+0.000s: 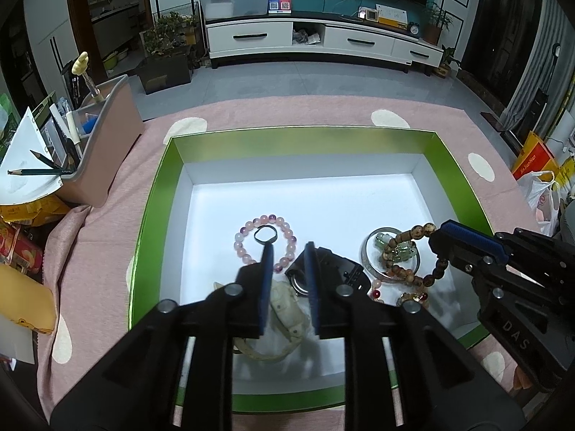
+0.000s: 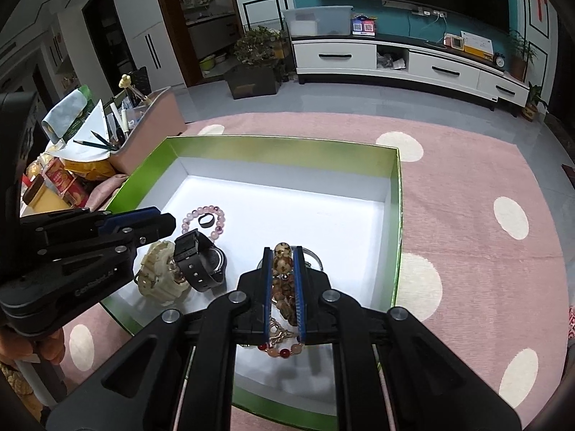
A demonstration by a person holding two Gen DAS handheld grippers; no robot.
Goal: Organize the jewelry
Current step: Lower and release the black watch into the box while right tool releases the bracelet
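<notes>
A green box [image 1: 158, 186] with a white floor holds the jewelry; it also shows in the right wrist view [image 2: 395, 215]. My left gripper [image 1: 289, 251] is open and empty, over a black watch [image 1: 330, 269] and a cream watch [image 1: 287, 309]. A pink bead bracelet [image 1: 248, 230] with a dark ring [image 1: 265, 234] inside lies ahead. My right gripper [image 2: 283, 255] is shut on a brown wooden bead bracelet [image 2: 283, 251], held above a clear bangle [image 1: 370, 262] with green beads. A red-bead chain bracelet [image 2: 284, 350] lies beneath.
The box rests on a pink cloth with cream dots [image 2: 467, 215]. A pink organizer bin [image 1: 107, 143] with pencils and papers stands left of the box. Snack packets [image 1: 21, 244] lie at the far left. A TV cabinet [image 1: 323, 39] stands across the room.
</notes>
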